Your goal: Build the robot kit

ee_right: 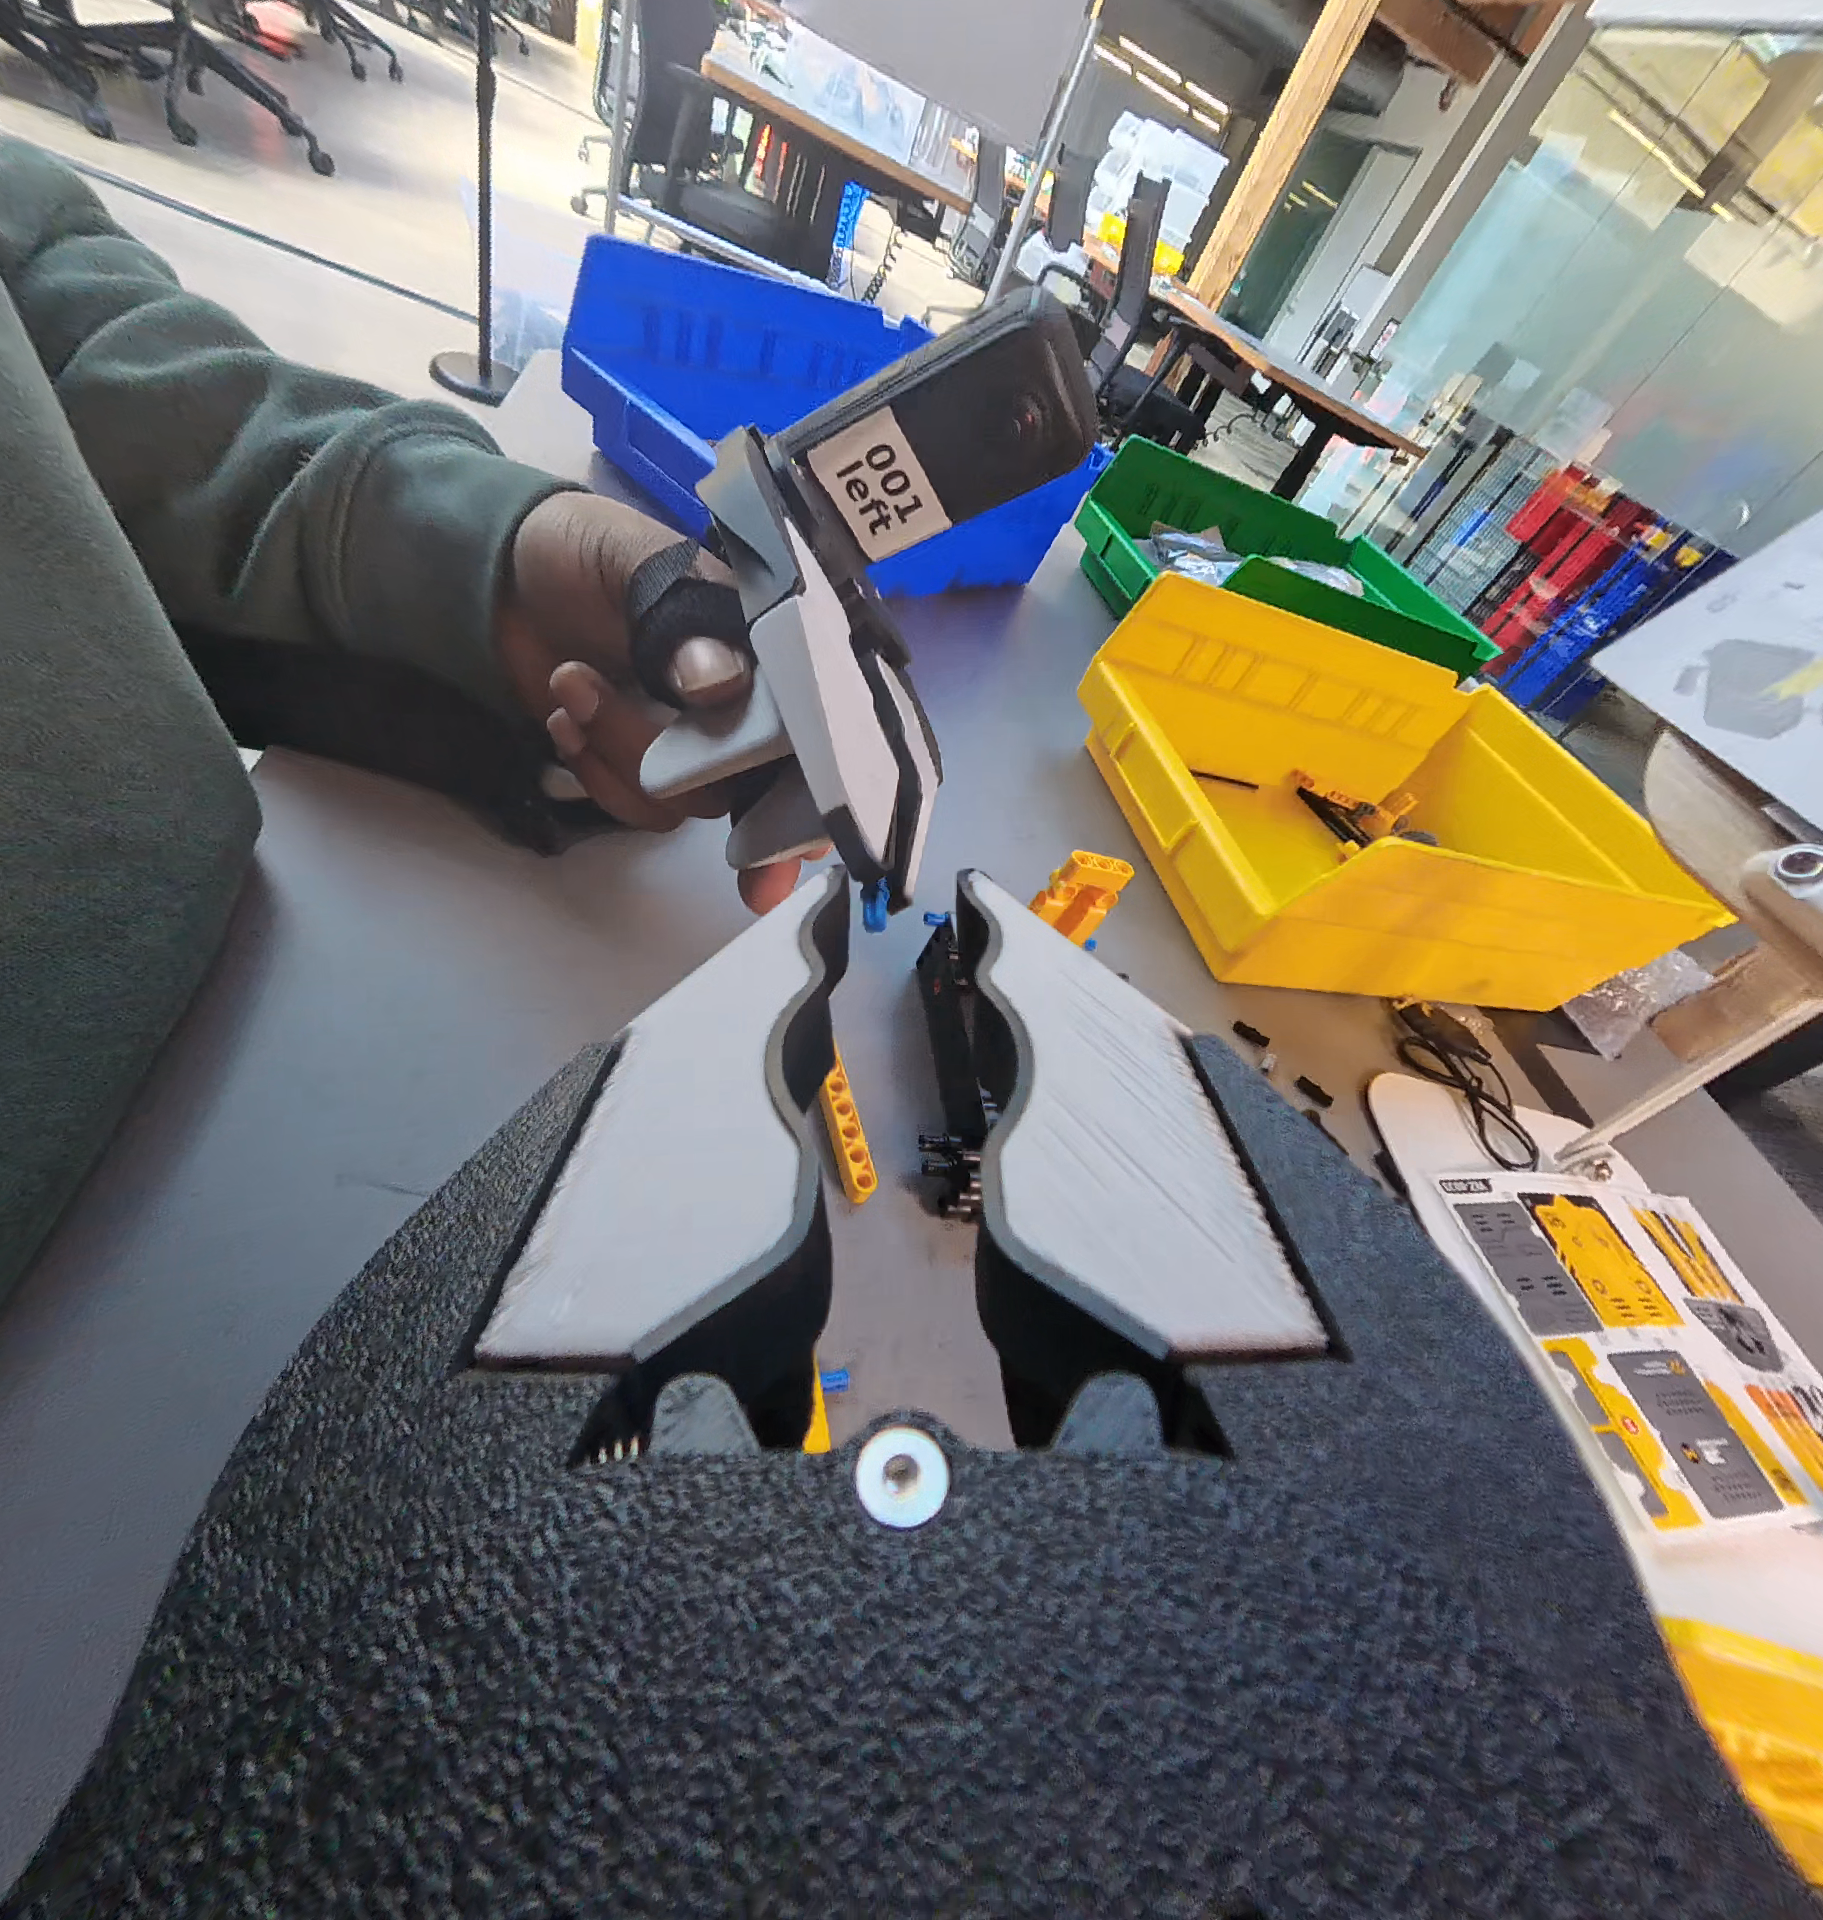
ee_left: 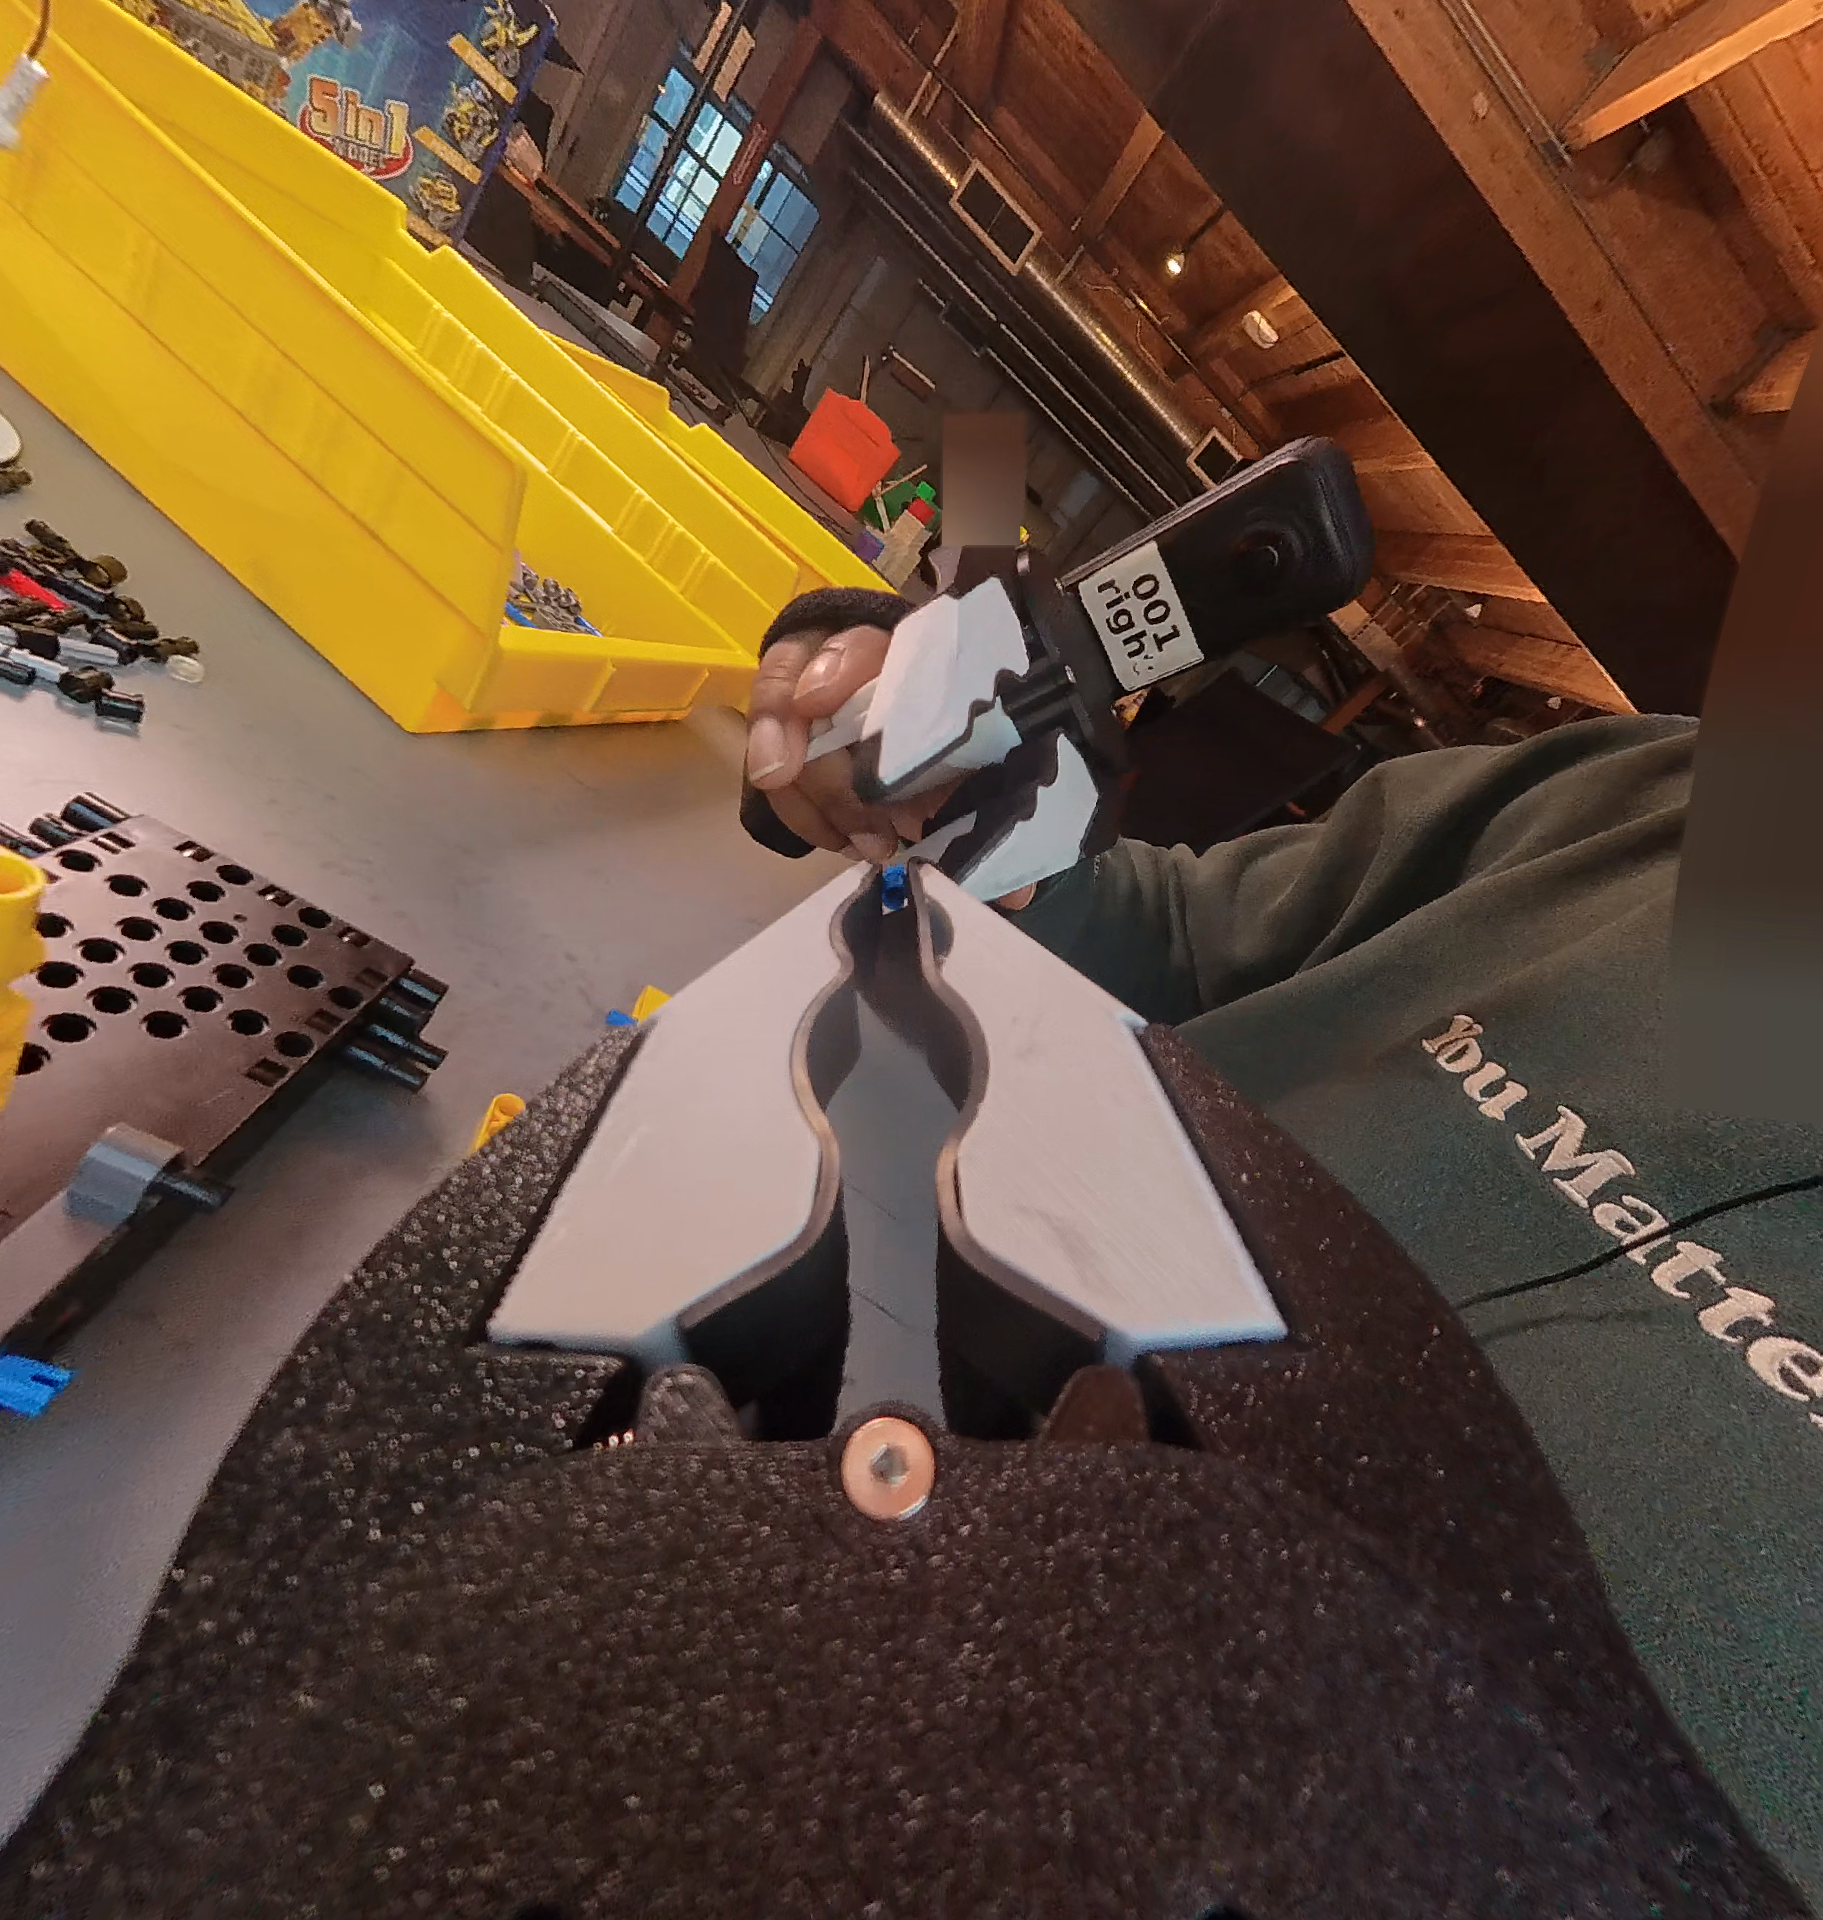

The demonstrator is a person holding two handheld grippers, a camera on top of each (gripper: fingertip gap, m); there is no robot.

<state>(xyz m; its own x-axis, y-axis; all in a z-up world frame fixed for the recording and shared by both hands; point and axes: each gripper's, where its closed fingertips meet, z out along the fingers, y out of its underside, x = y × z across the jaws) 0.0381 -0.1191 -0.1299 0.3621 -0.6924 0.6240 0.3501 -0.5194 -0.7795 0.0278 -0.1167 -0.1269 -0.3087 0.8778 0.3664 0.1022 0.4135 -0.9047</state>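
My left gripper (ee_left: 891,883) is shut on a small blue pin (ee_left: 893,894) and holds it above the grey table. In the right wrist view the left gripper (ee_right: 883,878) comes in from the upper left, with the blue pin (ee_right: 874,906) sticking out below its tips. My right gripper (ee_right: 904,891) is open and empty, and the pin hangs just inside its left fingertip. In the left wrist view the right gripper (ee_left: 933,852) points down at the pin from behind. A person's hands hold both grippers.
On the table below lie a yellow holed beam (ee_right: 850,1132), a black assembly (ee_right: 946,1039) and an orange-yellow part (ee_right: 1078,888). A black perforated plate (ee_left: 190,966) and loose pins (ee_left: 45,613) lie left. Yellow bins (ee_left: 367,416), (ee_right: 1354,831), green (ee_right: 1250,540) and blue (ee_right: 741,364) bins, and a booklet (ee_right: 1634,1340) surround them. Both grippers' tips are close together, under 4 cm apart. Left tips and right tips are each some 12 cm from the black perforated plate (ee_left: 190,966).
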